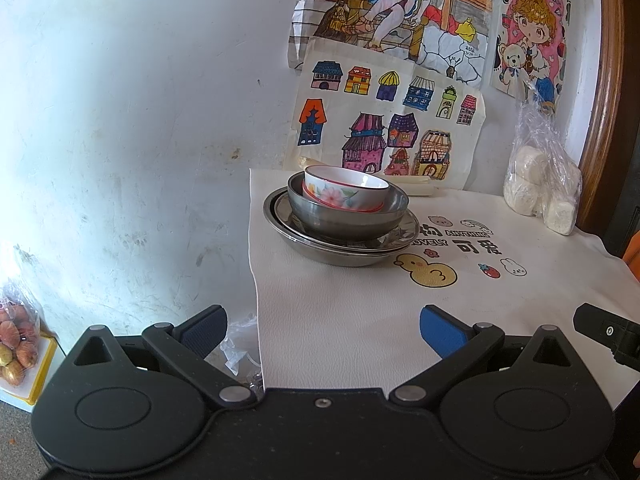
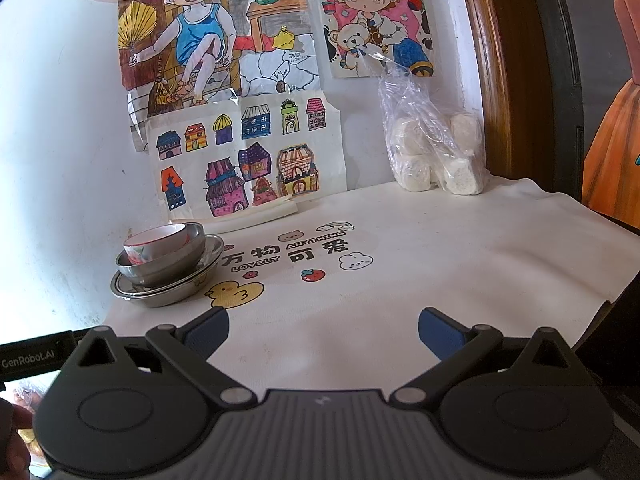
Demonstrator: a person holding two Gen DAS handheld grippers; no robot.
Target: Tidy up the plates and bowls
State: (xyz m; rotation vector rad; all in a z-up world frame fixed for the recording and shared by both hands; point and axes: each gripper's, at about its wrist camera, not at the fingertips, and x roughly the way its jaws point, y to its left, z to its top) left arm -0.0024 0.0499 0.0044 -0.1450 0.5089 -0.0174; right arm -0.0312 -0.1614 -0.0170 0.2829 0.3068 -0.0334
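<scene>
Nearest in each wrist view is a gripper with nothing held: the left gripper [image 1: 322, 330] has its blue-padded fingers [image 1: 440, 330] spread wide apart, and the right gripper [image 2: 323, 330] likewise has its fingers [image 2: 438, 332] wide apart. At the left edge of the right wrist view a black bar reads "GenRobot.AI" [image 2: 28, 354].

Both hover over the near part of a table [image 2: 440, 280] covered with a cream cloth. The cloth's print, taken here as the landmark, shows a yellow duck [image 2: 234, 294], a strawberry, a rabbit and the words "LOVELY ANYTHING" [image 2: 288, 254] with Chinese characters.

Just left of that print stands the stack: a steel plate [image 1: 340, 254] at the bottom, a steel bowl [image 1: 344, 216] upright on it, and a floral ceramic bowl [image 1: 346, 192] nested inside, tilted, its mouth leaning toward the print.

Beyond the print to the right, a clear plastic bag of white buns [image 2: 434, 160] leans by the wall. Behind the print, children's drawings [image 2: 248, 164] of houses and figures hang on the wall; one is lettered "MORNI…", the rest cut off.
</scene>
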